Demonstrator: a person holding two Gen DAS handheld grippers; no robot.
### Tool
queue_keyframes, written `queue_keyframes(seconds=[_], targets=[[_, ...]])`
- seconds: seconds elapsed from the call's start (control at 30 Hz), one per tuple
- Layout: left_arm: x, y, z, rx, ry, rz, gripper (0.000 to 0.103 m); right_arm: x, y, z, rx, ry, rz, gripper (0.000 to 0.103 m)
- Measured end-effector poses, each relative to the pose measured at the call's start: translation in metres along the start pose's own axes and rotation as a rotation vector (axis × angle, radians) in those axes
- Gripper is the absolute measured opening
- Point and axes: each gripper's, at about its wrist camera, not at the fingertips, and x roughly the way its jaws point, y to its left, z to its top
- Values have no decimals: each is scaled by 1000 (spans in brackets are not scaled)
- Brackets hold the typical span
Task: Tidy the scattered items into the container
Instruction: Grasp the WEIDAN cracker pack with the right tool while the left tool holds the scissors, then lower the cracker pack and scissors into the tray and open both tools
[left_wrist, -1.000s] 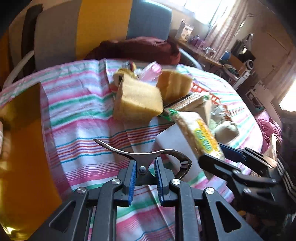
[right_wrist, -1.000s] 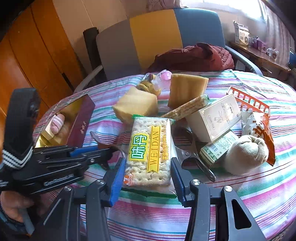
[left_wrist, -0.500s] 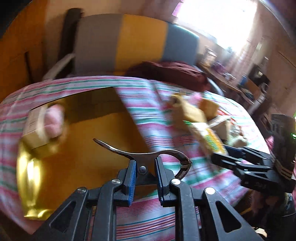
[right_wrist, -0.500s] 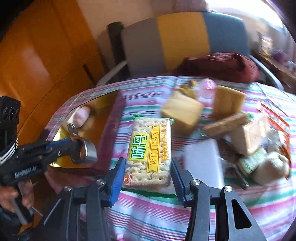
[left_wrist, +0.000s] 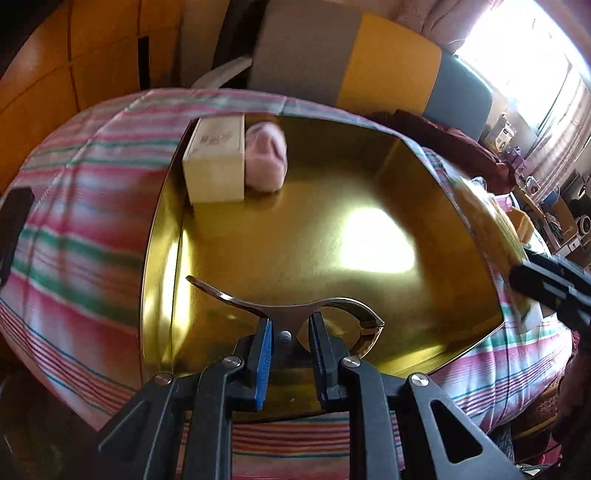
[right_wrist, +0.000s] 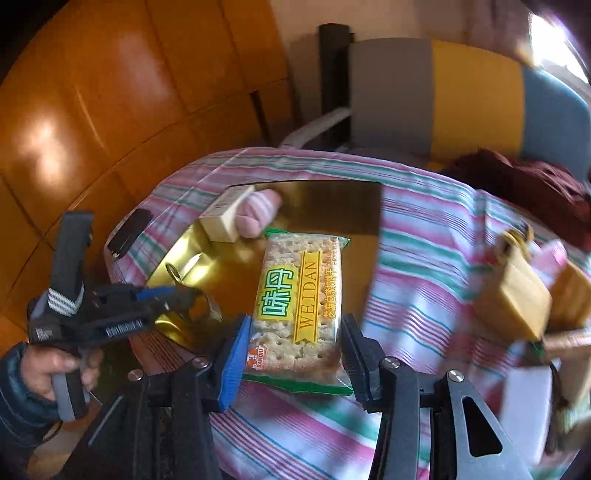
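Note:
My left gripper (left_wrist: 290, 334) is shut on a metal bottle opener (left_wrist: 284, 314) and holds it over the near part of the gold tray (left_wrist: 369, 288). Inside the tray, at its far left corner, lie a cream box (left_wrist: 216, 162) and a pink rolled sock (left_wrist: 266, 162). My right gripper (right_wrist: 293, 347) is shut on a packet of crackers (right_wrist: 301, 295), green-edged with a yellow label, held above the gold tray's (right_wrist: 332, 203) right side. The left gripper (right_wrist: 177, 295) with the opener shows in the right wrist view too, held by a person's hand (right_wrist: 48, 369).
Yellow sponge blocks (right_wrist: 513, 295) and other loose items lie on the striped tablecloth (right_wrist: 424, 266) right of the tray. A dark flat object (right_wrist: 129, 229) lies left of the tray. A grey, yellow and blue chair (left_wrist: 351, 59) with a maroon garment (right_wrist: 528, 181) stands behind the table.
Both grippers have swung left from the pile of loose items to over the gold tray, carrying the bottle opener and the cracker packet. Both grips are unchanged.

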Motion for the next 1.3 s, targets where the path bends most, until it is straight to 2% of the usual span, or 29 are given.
queue_keyframes(seconds=[0.33,0.6,0.87,1.1,1.17,1.23,1.3], targets=[[0,5,-10,25,4,25,18,58,30,19,-42,89,34,49],[0,0,-8,24,18,7,32,87,39,2,-57,186,79,49],[-7,3,-8,13,16,-8,34,91,32,-14,0,237,153,52],[-9,9,-7,-14,8,-15,35,77,14,-12,137,200,236,57],[-10,9,-8,-18,2,-21,35,78,14,-12,141,200,226,57],[-10,9,-9,-18,-3,4,35,82,18,-12,125,208,209,55],[-9,10,-9,-18,-6,25,35,87,21,-11,117,202,191,49]])
